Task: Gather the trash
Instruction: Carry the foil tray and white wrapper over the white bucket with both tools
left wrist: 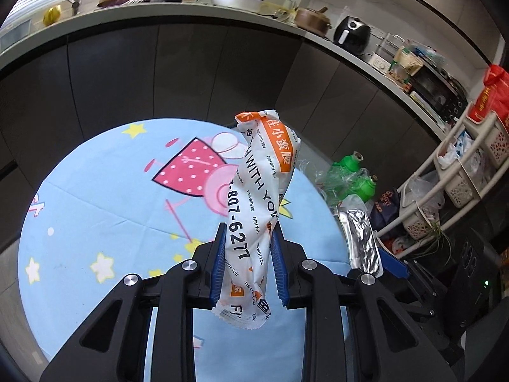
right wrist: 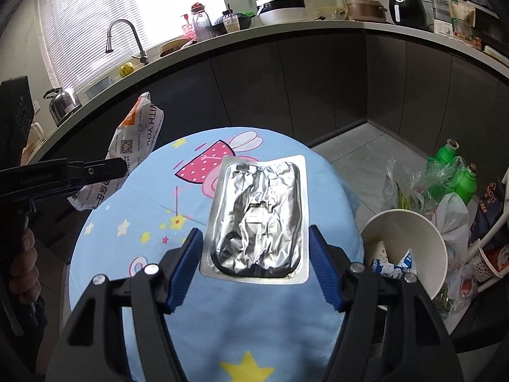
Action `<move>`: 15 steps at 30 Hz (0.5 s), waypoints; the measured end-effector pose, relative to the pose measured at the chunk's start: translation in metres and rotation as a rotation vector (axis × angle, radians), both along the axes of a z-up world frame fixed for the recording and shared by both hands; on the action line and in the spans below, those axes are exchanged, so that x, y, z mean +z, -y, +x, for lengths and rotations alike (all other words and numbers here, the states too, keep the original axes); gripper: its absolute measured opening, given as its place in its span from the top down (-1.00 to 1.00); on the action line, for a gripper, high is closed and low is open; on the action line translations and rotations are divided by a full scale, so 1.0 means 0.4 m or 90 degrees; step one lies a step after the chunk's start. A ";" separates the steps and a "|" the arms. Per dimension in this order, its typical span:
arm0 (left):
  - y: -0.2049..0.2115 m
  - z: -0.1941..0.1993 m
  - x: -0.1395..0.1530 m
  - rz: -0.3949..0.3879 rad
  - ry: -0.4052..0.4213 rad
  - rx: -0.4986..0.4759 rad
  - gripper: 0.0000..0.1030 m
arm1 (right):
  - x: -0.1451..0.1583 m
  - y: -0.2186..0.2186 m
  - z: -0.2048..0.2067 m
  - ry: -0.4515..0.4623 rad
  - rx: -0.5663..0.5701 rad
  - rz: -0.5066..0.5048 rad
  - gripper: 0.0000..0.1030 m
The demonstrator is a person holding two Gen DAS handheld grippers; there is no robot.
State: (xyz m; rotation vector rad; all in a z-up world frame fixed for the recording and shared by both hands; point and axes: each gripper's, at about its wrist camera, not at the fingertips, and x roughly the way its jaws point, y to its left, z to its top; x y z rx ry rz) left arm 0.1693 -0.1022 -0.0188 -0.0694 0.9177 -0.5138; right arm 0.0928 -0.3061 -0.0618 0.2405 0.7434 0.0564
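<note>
My left gripper (left wrist: 248, 232) is shut on a long white and orange food wrapper (left wrist: 264, 165) that stands up out of its blue pads above the round table with a blue cartoon cloth (left wrist: 95, 207). My right gripper (right wrist: 254, 232) is shut on a crumpled silver foil pack (right wrist: 257, 210), its pads against the pack's two long edges, held over the same table (right wrist: 222, 324). From the right wrist view the left gripper (right wrist: 95, 167) and its wrapper (right wrist: 140, 133) show at the left. The foil pack (left wrist: 362, 238) also shows at the right of the left wrist view.
A white paper bucket (right wrist: 404, 222) with scraps inside sits to the right of the table. Beyond it lie green bottles (right wrist: 451, 172) and plastic bags. A white basket rack (left wrist: 461, 165) stands at the right. Dark cabinets under a cluttered counter (right wrist: 286, 28) curve behind.
</note>
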 end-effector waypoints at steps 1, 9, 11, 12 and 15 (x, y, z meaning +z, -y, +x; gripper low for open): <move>0.014 -0.008 0.005 0.002 0.002 -0.006 0.52 | 0.001 0.011 -0.002 0.001 -0.005 0.002 -0.29; 0.112 -0.045 0.048 0.023 0.029 -0.048 0.52 | 0.008 0.105 -0.046 0.015 -0.057 0.015 -0.30; 0.132 -0.050 0.054 0.025 0.033 -0.058 0.52 | 0.007 0.126 -0.057 0.016 -0.069 0.018 -0.30; 0.143 -0.054 0.057 0.023 0.034 -0.065 0.52 | 0.006 0.135 -0.061 0.016 -0.074 0.019 -0.30; 0.176 -0.061 0.063 0.022 0.038 -0.081 0.52 | 0.005 0.164 -0.078 0.019 -0.090 0.023 -0.30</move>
